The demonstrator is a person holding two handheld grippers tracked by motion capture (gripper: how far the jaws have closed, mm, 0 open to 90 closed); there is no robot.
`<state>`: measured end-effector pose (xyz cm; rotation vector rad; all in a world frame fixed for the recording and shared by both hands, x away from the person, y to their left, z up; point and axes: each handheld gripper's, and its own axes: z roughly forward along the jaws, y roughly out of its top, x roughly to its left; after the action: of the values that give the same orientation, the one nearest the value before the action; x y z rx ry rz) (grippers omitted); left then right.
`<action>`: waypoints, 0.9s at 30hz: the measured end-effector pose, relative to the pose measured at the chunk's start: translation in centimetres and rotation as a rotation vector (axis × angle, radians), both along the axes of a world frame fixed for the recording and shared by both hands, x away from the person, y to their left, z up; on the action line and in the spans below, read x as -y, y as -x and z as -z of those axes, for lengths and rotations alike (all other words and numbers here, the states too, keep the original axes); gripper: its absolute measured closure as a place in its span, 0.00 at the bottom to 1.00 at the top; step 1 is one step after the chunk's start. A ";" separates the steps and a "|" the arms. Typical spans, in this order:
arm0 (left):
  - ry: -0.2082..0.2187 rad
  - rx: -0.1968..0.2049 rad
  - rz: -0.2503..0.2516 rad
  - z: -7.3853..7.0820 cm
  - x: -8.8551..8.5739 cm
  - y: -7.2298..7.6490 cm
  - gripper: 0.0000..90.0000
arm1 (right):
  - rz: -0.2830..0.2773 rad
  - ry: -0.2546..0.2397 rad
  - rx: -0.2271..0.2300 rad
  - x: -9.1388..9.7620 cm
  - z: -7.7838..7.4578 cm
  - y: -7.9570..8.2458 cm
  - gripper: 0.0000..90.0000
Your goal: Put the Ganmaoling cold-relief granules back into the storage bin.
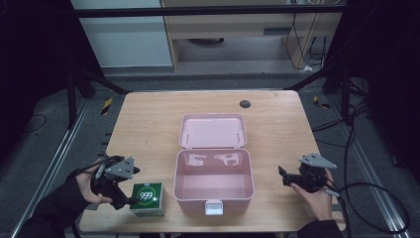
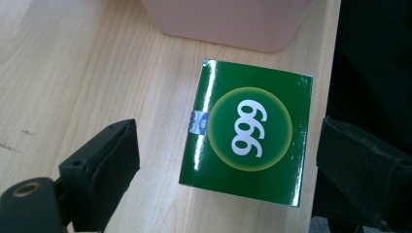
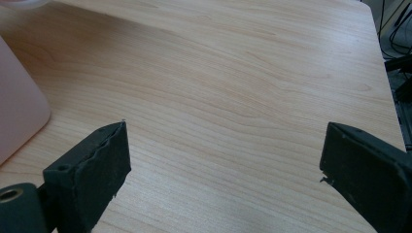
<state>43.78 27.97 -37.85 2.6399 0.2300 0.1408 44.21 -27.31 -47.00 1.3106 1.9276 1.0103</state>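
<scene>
Hovering at lower left, the left claw (image 1: 120, 194) gapes wide around the green box (image 1: 148, 199), not touching; right claw (image 1: 286, 177) also wide, over bare desk (image 1: 148, 124).

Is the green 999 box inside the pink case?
No, the green 999 box sits on the table left of the open pink case.

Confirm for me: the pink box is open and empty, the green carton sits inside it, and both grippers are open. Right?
Not quite. The green carton is not inside the pink box; it sits on the table beside it, on the left gripper's side, as the high view shows. The box is open and empty, and the right gripper is open too.
</scene>
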 end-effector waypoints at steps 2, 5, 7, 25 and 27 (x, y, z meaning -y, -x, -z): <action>0.002 -0.003 0.002 0.1 0.1 0.0 0.08 | -0.001 0.001 0.001 0.0 0.0 0.0 0.05; -0.006 -0.009 0.008 0.5 0.4 -0.1 0.07 | 0.000 0.001 -0.001 0.0 0.0 0.0 0.05; -0.015 -0.015 0.013 0.7 0.7 -0.1 0.07 | -0.001 0.003 -0.002 0.0 0.0 0.0 0.05; -0.046 -0.036 0.029 2.6 2.0 0.0 0.05 | -0.006 0.025 -0.015 -0.1 0.2 -0.1 0.04; -0.050 -0.037 0.030 2.8 2.2 0.0 0.04 | -0.005 0.025 -0.015 -0.1 0.2 -0.1 0.04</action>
<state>43.73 25.81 -40.61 2.6962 0.2013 0.0885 44.27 -27.19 -47.23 1.3032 1.9500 0.9784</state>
